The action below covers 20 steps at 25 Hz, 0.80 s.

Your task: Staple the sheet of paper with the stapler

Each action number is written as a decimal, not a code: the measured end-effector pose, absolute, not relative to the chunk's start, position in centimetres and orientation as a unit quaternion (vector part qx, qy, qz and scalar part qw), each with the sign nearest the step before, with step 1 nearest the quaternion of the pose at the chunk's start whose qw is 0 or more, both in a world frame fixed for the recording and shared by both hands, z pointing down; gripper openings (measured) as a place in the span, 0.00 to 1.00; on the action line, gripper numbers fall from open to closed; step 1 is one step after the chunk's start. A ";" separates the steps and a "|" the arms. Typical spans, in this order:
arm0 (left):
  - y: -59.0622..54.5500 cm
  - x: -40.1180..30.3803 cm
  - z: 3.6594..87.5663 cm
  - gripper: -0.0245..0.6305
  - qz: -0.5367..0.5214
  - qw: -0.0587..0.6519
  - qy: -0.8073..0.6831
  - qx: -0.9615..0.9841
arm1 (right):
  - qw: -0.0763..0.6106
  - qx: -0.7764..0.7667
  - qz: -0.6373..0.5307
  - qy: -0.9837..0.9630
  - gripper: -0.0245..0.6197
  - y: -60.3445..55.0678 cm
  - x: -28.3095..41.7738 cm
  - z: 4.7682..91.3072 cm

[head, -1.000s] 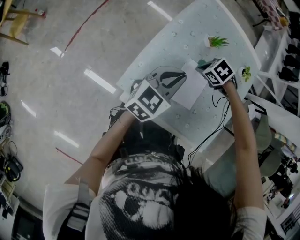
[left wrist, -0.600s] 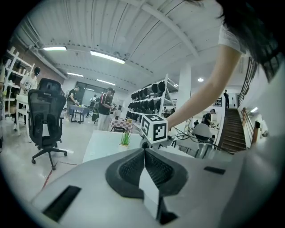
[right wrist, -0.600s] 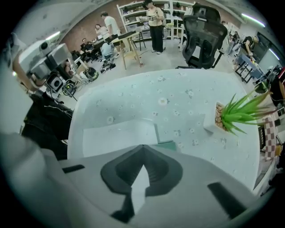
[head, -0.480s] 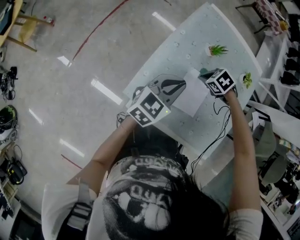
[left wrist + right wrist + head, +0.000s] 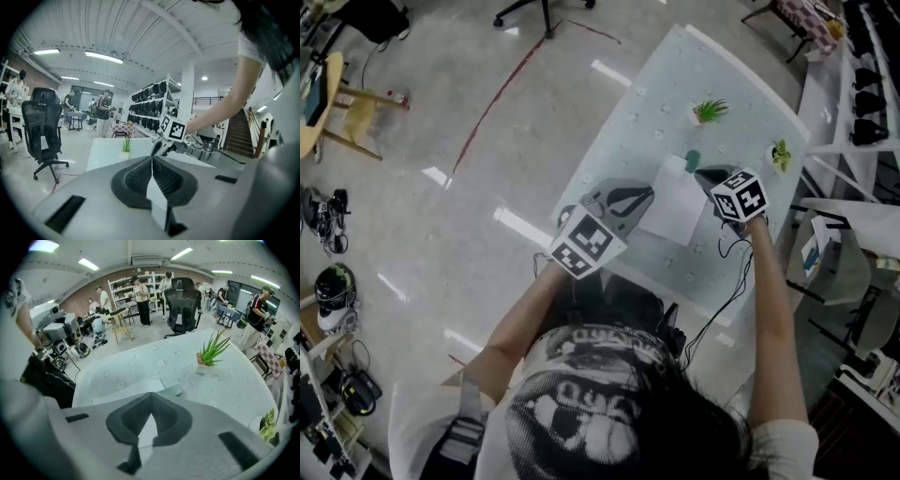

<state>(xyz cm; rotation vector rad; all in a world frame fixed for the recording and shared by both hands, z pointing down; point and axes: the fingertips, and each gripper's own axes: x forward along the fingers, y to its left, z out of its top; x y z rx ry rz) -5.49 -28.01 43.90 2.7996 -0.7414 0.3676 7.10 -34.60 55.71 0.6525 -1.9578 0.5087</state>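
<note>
A white sheet of paper (image 5: 673, 206) lies flat on the pale table (image 5: 656, 103). A small teal stapler (image 5: 692, 157) sits at the sheet's far corner and also shows in the right gripper view, the stapler (image 5: 172, 390) beside the sheet (image 5: 126, 391). My right gripper (image 5: 709, 175) hangs over that corner, pointing steeply down. Its jaws are shut with nothing between them, as the right gripper (image 5: 150, 401) shows in its own view. My left gripper (image 5: 649, 191) is at the sheet's left edge, jaws shut. I cannot tell whether the left gripper (image 5: 152, 161) touches the paper.
Two small potted plants stand on the table, one (image 5: 710, 110) at the far side and one (image 5: 781, 153) at the right edge. A black cable (image 5: 722, 281) trails from the right gripper over the near edge. Shelves (image 5: 862, 84) stand to the right.
The right gripper has lifted up and away from the stapler, which now shows clear of its jaws. The left gripper has stayed at the sheet's edge. The head view has swung.
</note>
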 end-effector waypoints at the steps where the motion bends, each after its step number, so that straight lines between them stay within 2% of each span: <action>1: -27.8 -5.4 44.0 0.04 0.129 0.111 -0.248 0.954 | 0.470 0.279 0.208 -0.811 0.04 -34.4 6.8 55.1; 11: -25.2 -4.3 44.5 0.04 0.160 0.097 -0.217 0.958 | 0.299 0.381 0.223 -0.846 0.04 -29.8 4.9 50.0; 20: -19.0 -2.5 44.5 0.04 0.178 0.091 -0.210 0.957 | 0.214 0.426 0.237 -0.847 0.04 -20.1 5.5 48.0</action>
